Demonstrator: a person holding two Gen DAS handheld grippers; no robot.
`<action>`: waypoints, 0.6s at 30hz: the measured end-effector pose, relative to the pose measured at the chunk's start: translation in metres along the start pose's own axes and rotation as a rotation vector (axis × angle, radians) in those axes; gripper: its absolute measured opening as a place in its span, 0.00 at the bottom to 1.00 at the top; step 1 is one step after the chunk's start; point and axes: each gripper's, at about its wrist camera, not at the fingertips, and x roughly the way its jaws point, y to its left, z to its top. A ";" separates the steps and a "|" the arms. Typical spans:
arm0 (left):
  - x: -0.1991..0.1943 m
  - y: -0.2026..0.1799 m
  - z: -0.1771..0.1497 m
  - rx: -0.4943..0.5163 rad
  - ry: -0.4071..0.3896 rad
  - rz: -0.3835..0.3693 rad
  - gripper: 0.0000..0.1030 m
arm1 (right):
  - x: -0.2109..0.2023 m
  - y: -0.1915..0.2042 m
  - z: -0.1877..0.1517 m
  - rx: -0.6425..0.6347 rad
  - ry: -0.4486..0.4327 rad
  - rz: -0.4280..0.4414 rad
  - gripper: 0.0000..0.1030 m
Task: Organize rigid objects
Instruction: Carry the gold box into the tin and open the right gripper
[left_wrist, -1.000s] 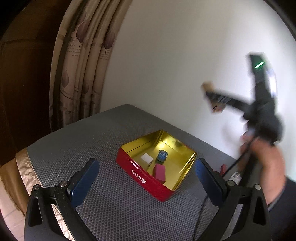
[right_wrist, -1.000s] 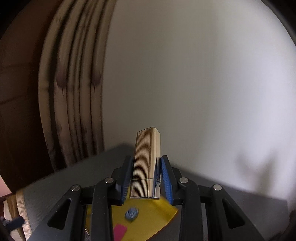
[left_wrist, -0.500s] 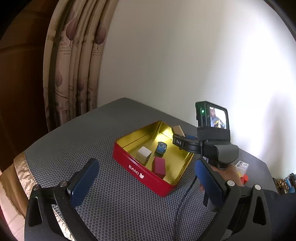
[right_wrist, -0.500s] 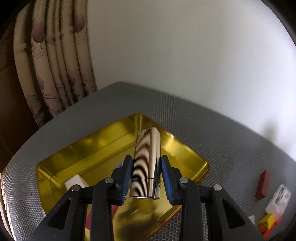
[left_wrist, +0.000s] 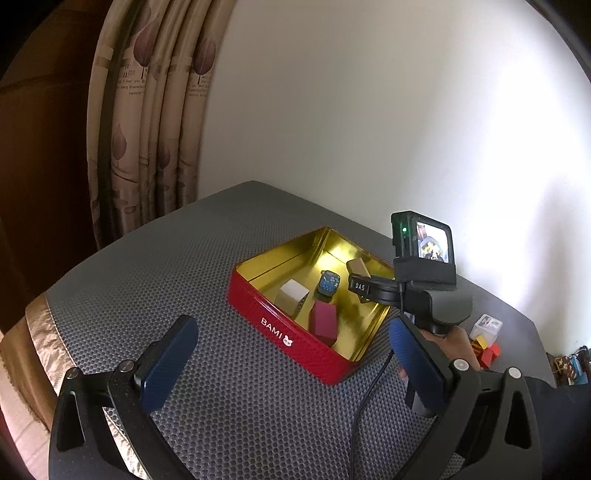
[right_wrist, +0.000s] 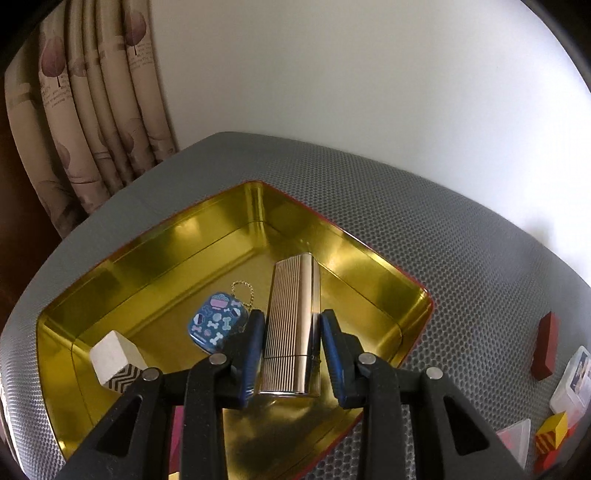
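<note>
Fingers of the right gripper (right_wrist: 291, 350) stand slightly parted around a ribbed gold lighter (right_wrist: 293, 325); a thin gap shows on the right side, and whether the left pad (right_wrist: 253, 347) touches it I cannot tell. The lighter stands upright inside the red tin (left_wrist: 295, 334), on its gold floor. Half a second ago the pads pressed both its sides and it hung above the tin; now it sits lower, among the other pieces. Beside it lies a blue bone-patterned tag (right_wrist: 218, 326) with a ball chain, and further left a white block (right_wrist: 112, 356). A magenta block (left_wrist: 324, 320) is largely hidden behind the gripper in the right view. The left gripper (left_wrist: 295, 362) hovers over the grey mat (left_wrist: 166, 266), wide open and holding nothing, much as before. Beyond the tin's right side, a dark red block (right_wrist: 545, 345), a clear plastic box (right_wrist: 574, 378) and a yellow block (right_wrist: 552, 432) are cut off at the edge.
</note>
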 end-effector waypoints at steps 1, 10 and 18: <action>0.000 -0.001 0.000 0.001 0.001 0.000 0.99 | 0.000 0.000 -0.001 -0.007 0.004 -0.004 0.31; 0.000 -0.009 -0.001 0.014 0.006 -0.008 0.99 | 0.011 0.024 -0.002 -0.080 0.034 0.012 0.35; 0.002 -0.024 -0.007 0.086 0.006 -0.020 0.99 | -0.111 -0.038 -0.009 0.015 -0.216 0.000 0.64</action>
